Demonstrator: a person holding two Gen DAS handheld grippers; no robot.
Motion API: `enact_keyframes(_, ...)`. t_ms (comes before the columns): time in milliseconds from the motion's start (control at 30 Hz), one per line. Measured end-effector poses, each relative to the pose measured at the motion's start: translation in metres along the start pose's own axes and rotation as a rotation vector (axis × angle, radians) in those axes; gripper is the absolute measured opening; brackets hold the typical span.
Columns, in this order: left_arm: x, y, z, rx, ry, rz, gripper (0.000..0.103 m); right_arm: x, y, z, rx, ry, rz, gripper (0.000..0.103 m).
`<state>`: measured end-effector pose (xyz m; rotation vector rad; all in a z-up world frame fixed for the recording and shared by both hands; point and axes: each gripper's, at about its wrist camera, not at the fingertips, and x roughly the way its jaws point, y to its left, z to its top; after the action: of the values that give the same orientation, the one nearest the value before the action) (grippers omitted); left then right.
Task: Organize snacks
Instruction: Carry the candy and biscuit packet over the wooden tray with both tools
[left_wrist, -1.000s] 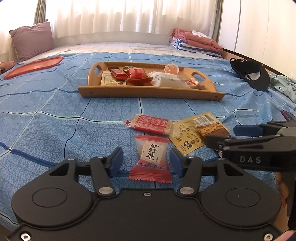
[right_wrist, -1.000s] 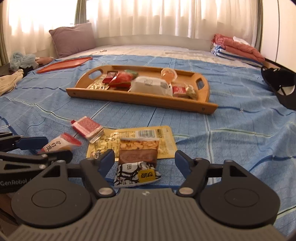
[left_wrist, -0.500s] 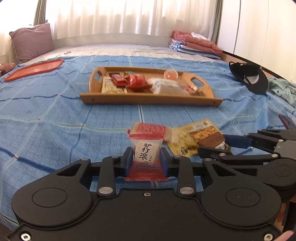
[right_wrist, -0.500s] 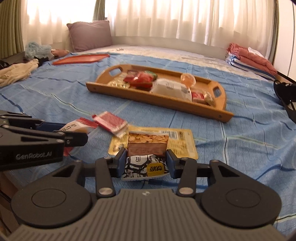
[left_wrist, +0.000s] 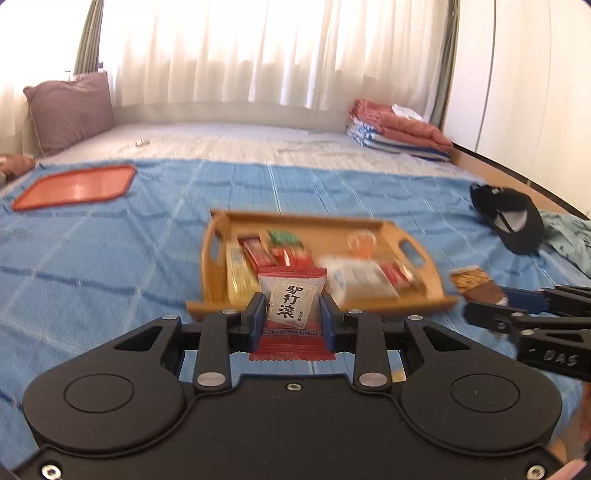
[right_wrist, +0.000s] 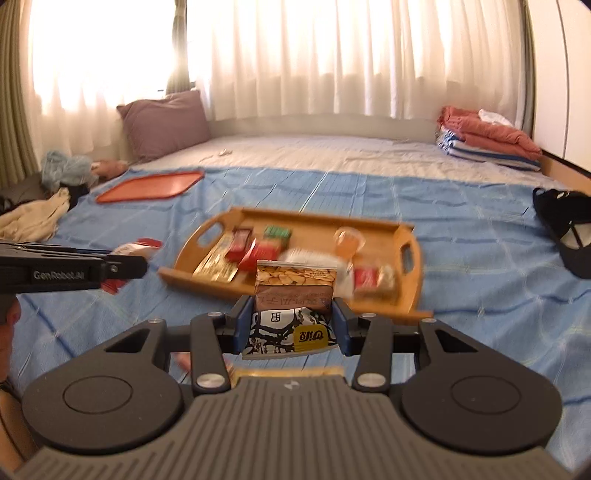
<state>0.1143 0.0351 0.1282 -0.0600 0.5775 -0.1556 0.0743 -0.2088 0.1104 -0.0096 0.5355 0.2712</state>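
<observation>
At lower centre, the left gripper (left_wrist: 291, 314) is clamped on the red-and-white candy packet (left_wrist: 291, 302); the right gripper (right_wrist: 290, 323) pinches the peanut packet (right_wrist: 293, 295). Beyond lies the wooden tray (left_wrist: 417, 301). Carry both level and release them over bare tray floor.

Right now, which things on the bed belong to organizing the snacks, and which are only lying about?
Belong to the job:
- red-and-white snack packet, held in the left claw
- brown nut snack packet, held in the right claw
- wooden tray with snacks in it

Only lying about:
- orange tray
- purple pillow
- folded blankets
- black cap
</observation>
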Motion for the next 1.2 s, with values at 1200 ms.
enact_keyframes(1200, 0.306, 0.061, 0.100, -0.110, 0.146, 0.017, 0.030, 0.238, -0.112, 0.074, 0.151, 0.224, -0.106, 0.049)
